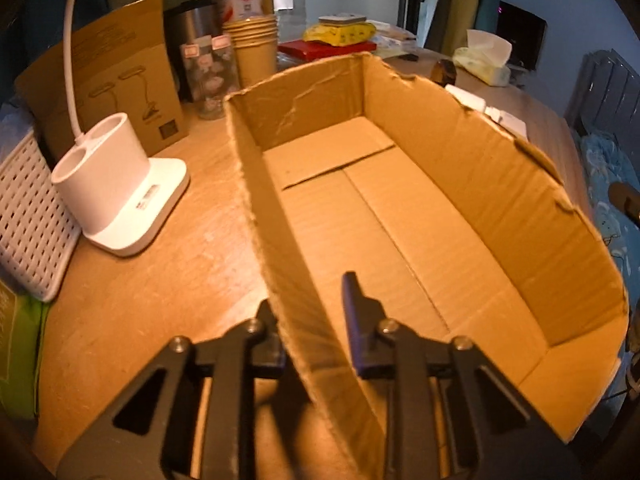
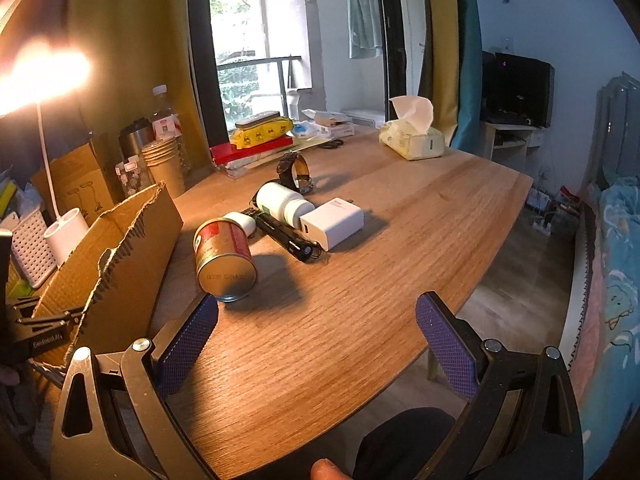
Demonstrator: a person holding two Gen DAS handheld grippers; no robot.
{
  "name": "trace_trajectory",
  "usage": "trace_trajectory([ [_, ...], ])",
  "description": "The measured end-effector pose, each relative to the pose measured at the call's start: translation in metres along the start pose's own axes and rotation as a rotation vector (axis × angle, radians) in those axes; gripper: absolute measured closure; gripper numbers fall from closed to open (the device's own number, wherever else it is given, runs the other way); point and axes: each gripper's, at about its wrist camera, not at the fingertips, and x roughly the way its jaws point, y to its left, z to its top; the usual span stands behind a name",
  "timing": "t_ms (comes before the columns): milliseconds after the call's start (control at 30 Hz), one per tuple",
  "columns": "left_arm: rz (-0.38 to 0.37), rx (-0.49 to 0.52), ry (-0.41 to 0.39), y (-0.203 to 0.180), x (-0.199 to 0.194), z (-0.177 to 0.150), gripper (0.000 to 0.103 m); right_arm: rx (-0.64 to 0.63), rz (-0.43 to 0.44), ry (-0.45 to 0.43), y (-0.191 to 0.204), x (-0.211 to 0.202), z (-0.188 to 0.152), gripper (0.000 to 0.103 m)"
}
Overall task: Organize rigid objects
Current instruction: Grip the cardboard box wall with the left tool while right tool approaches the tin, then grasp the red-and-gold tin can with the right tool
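Observation:
An open, empty cardboard box (image 1: 460, 152) lies on the wooden table. My left gripper (image 1: 310, 308) straddles its near left wall, one finger outside and one inside, shut on the cardboard. In the right wrist view the box (image 2: 132, 236) sits at the left. Right of it lie a red and gold can (image 2: 224, 260) on its side, a black flashlight (image 2: 286, 236), a white charger (image 2: 334, 224), a white bottle (image 2: 280, 202), a small white case (image 2: 242, 220) and a wristwatch (image 2: 296, 172). My right gripper (image 2: 316, 316) hovers open in front of the can, holding nothing.
A white lamp base (image 1: 120, 196), a white basket (image 1: 28, 216), a brown carton (image 1: 108, 72), paper cups (image 1: 256, 48) and jars stand left of and behind the box. A tissue pack (image 2: 414, 140) and stacked items (image 2: 260, 140) sit at the far side. The table edge (image 2: 460, 312) runs on the right.

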Motion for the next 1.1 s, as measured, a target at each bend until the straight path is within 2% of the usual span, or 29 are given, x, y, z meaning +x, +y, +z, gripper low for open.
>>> trace_trajectory([
  [33, 0.005, 0.001, -0.005, 0.002, 0.001, 0.001, 0.087, -0.001, 0.000, 0.001, 0.000, 0.001, 0.000, 0.002],
  [100, 0.015, 0.020, -0.017, 0.006, 0.000, 0.003, 0.088, -0.002, 0.004, 0.005, 0.001, 0.001, -0.001, 0.002],
  [300, -0.017, 0.001, -0.096, 0.019, -0.009, 0.012, 0.090, -0.019, 0.016, 0.009, 0.011, 0.004, -0.003, 0.002],
  [367, -0.059, -0.027, -0.057, 0.020, -0.001, 0.008, 0.090, -0.025, 0.022, 0.008, 0.015, 0.004, -0.004, 0.002],
  [500, -0.091, -0.062, -0.112, 0.021, -0.013, 0.003, 0.090, -0.022, 0.037, -0.003, 0.019, 0.005, -0.005, 0.002],
  [633, -0.155, -0.102, -0.093, 0.023, -0.012, -0.001, 0.090, -0.047, 0.070, -0.005, 0.030, 0.013, -0.004, 0.002],
  [767, -0.184, -0.128, -0.080, 0.025, -0.011, -0.003, 0.090, -0.075, 0.108, -0.011, 0.039, 0.022, 0.002, 0.002],
  [867, -0.192, -0.148, -0.065, 0.025, -0.010, -0.005, 0.088, -0.077, 0.120, -0.001, 0.041, 0.032, 0.005, 0.002],
  [967, -0.165, -0.120, -0.103, 0.019, -0.020, -0.006, 0.088, -0.073, 0.139, 0.000, 0.043, 0.038, 0.007, 0.002],
  [1100, -0.167, -0.141, -0.071, 0.020, -0.013, -0.009, 0.090, -0.109, 0.155, -0.004, 0.050, 0.048, 0.010, 0.003],
])
